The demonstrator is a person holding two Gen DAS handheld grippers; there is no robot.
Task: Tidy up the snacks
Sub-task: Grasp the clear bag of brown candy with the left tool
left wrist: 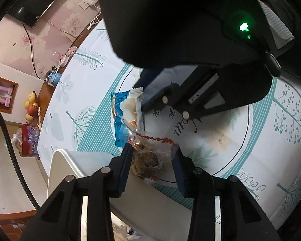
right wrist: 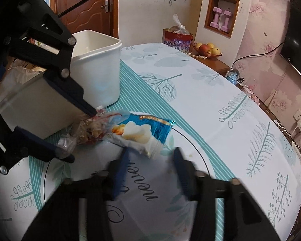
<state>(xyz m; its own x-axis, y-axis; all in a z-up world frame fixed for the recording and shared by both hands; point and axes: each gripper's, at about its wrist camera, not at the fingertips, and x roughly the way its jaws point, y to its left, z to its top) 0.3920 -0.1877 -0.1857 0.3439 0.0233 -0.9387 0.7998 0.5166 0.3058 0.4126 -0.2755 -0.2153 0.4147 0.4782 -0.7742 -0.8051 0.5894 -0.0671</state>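
A clear snack bag with a red edge and brown pieces lies on the tablecloth between the open fingers of my left gripper; it also shows in the right wrist view. A blue and white snack packet lies just beyond it, seen in the right wrist view too. My right gripper is open and empty just in front of that packet; it shows across the table in the left wrist view. White bins stand beside the snacks.
The round table has a white and teal leaf-print cloth. A fruit bowl, a red box and a small globe stand on a cabinet at the far edge. A nearer bin holds wrapped items.
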